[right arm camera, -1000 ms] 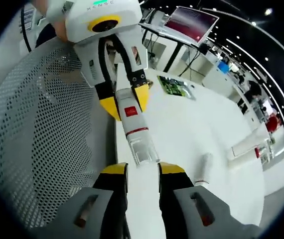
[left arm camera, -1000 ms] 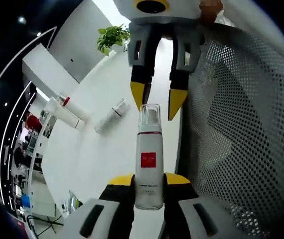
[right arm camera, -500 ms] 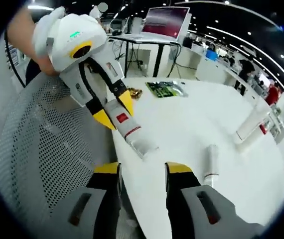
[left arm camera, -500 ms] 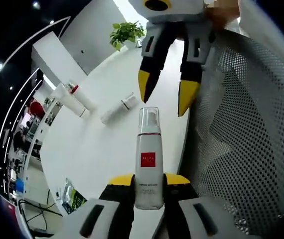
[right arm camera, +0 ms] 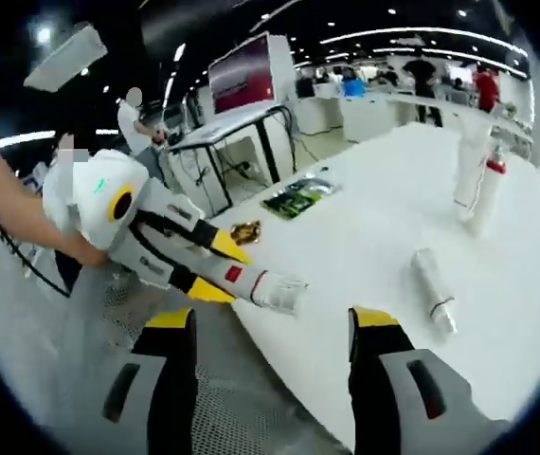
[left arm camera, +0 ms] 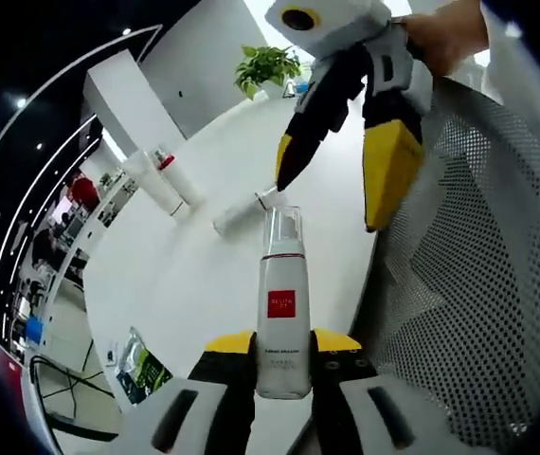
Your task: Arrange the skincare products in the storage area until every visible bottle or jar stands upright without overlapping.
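A white pump bottle with a red label and clear cap (left arm camera: 282,313) is clamped between my left gripper's (left arm camera: 282,343) yellow-tipped jaws, held above the white table's edge. In the right gripper view the same bottle (right arm camera: 256,282) juts from the left gripper (right arm camera: 215,270), which a person's hand holds. My right gripper (right arm camera: 272,327) stands open and wide, a short way back from the bottle's cap, nothing between its jaws. It also shows in the left gripper view as the right gripper (left arm camera: 341,175), beyond the cap. A white tube (right arm camera: 433,289) lies flat on the table.
Two tall white tubes with red caps (right arm camera: 476,171) stand at the table's far side. A green packet (right arm camera: 298,196) and a small gold item (right arm camera: 244,230) lie near the table's edge. A white mesh surface (left arm camera: 469,284) borders the table. A potted plant (left arm camera: 270,66) stands far off.
My right gripper has drawn back from the bottle's cap and its jaws have spread wider. The left gripper keeps its hold on the bottle. Both cameras have swung.
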